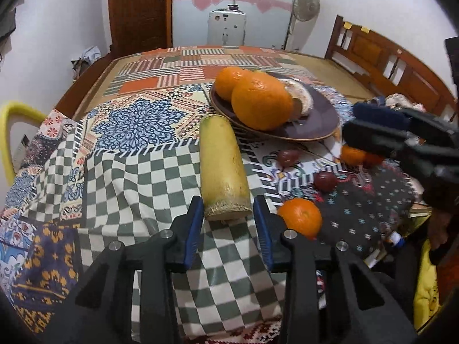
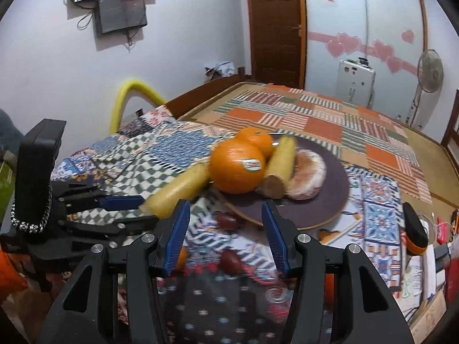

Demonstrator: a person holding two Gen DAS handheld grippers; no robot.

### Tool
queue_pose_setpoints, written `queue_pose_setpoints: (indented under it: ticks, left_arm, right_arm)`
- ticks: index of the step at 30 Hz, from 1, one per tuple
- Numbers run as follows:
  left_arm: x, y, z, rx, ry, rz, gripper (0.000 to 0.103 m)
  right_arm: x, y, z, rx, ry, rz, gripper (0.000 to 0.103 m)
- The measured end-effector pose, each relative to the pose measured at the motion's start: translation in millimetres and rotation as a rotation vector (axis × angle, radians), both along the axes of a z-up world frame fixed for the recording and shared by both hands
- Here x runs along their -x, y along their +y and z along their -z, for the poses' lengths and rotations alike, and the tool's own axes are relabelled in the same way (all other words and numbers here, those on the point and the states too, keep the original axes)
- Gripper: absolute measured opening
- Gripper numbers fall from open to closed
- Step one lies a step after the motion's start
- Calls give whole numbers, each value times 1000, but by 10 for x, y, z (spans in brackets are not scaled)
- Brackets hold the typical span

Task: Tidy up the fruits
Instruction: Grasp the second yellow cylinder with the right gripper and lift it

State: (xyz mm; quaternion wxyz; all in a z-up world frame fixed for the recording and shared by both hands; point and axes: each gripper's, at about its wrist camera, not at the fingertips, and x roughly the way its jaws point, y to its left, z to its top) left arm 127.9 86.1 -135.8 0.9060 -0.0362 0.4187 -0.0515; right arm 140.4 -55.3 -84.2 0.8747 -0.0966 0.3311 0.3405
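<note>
A thick yellow stalk piece (image 1: 222, 163) points toward the purple plate (image 1: 318, 114), and my left gripper (image 1: 228, 203) is shut on its cut end; the right wrist view shows the same grip (image 2: 143, 209). On the plate are two oranges (image 1: 261, 103), a second yellow stalk (image 2: 282, 160) and a whitish peeled fruit (image 2: 307, 175). My right gripper (image 2: 226, 209) stands open over the cloth, empty, above two small dark red fruits (image 2: 232, 259). A small orange (image 1: 301, 218) lies right of the left fingers. Another orange (image 1: 354, 154) sits partly behind the right gripper (image 1: 351, 123).
Patchwork cloths cover the bed-like surface (image 1: 143, 120). A yellow padded bar (image 1: 11, 120) rises at the left edge and a wooden headboard (image 1: 387, 57) runs along the right. Boxes and papers (image 2: 430, 258) crowd the right edge.
</note>
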Motion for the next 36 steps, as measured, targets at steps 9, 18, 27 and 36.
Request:
queue_pose_setpoints:
  ticks: [9, 18, 27, 36]
  left_arm:
    - [306, 289, -149, 32, -66, -39, 36]
    - [455, 642, -103, 4, -93, -106, 37]
    - [500, 694, -93, -1, -121, -103, 38]
    - [476, 650, -76, -11, -127, -96, 38]
  right_arm:
    - [-78, 438, 134, 19, 86, -37, 48]
    - [-198, 803, 352, 75, 170, -44, 48]
    - [-344, 976, 464, 181, 178, -36, 40]
    - [-349, 1031, 472, 232, 182, -88, 37]
